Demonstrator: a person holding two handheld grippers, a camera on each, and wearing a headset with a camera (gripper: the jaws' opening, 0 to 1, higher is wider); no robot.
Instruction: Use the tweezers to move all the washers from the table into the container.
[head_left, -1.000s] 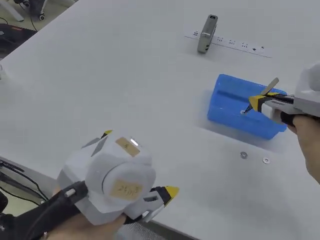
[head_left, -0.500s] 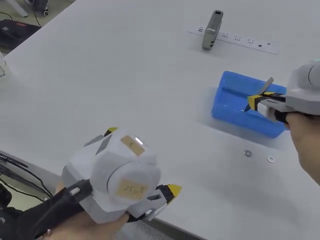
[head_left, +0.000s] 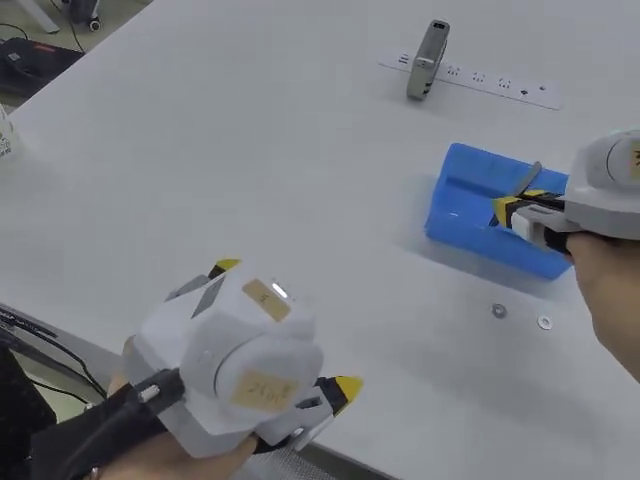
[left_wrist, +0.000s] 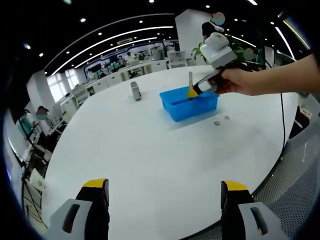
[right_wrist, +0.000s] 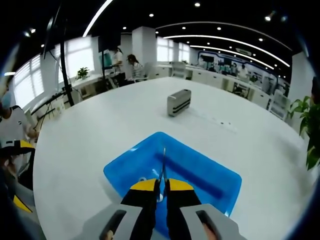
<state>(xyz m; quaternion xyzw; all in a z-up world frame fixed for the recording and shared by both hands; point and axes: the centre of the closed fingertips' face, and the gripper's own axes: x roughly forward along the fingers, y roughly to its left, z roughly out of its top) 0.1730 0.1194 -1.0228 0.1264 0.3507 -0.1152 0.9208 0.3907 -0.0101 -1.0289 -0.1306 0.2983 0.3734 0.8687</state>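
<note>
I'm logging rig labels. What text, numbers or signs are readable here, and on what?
Nothing is legible.
Tan stickers on the left gripper: handwriting, too blurred to read.
Power strip: printed marks, too small to read.

Right gripper (right_wrist: 161, 186), jaws clamped on tweezers (right_wrist: 163, 167), tips over blue container (right_wrist: 210, 172), white table (right_wrist: 90, 130), grey device (right_wrist: 178, 102) beyond.

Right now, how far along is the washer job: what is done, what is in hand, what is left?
Done: whether any washer already lies in the blue container is too small to tell. In hand: the right gripper is shut on the tweezers, with their tips over the container. Left: a washer and a second washer on the table beside it. The left gripper is open, holding nothing.
</note>
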